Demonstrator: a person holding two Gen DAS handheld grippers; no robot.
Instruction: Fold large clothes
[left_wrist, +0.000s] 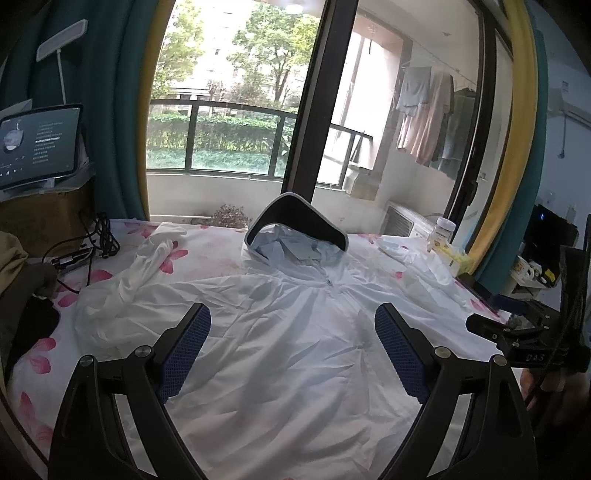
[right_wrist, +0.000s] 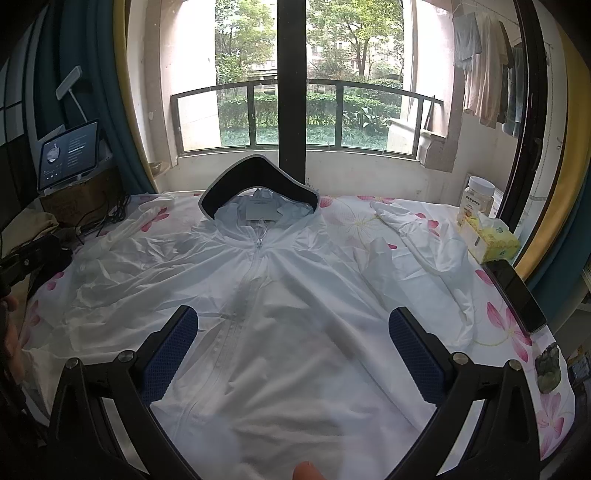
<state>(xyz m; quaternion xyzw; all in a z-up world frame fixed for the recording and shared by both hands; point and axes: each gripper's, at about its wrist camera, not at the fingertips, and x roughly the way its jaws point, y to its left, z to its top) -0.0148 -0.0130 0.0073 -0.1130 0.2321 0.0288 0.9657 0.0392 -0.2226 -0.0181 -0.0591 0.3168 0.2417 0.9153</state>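
Note:
A white zip-up hooded jacket (left_wrist: 295, 332) (right_wrist: 280, 314) lies front up and spread flat on a floral sheet. Its dark-brimmed hood (left_wrist: 299, 218) (right_wrist: 258, 181) points toward the window. One sleeve (left_wrist: 144, 269) is bunched at the left; the other sleeve (right_wrist: 424, 251) bends out at the right. My left gripper (left_wrist: 291, 325) hovers open above the jacket's chest, nothing between its blue pads (left_wrist: 184, 354). My right gripper (right_wrist: 293, 325) is likewise open over the jacket's middle, right of the zipper (right_wrist: 255, 258). The right gripper's body (left_wrist: 517, 332) shows at the edge of the left wrist view.
A floral sheet (right_wrist: 509, 332) covers the surface. A tablet (left_wrist: 37, 144) on a cardboard box and black cables (left_wrist: 99, 240) sit at the left. A jar (right_wrist: 476, 199), tissue box (right_wrist: 487, 240) and phone (right_wrist: 517, 295) line the right edge. A small dark object (right_wrist: 548, 365) lies at near right.

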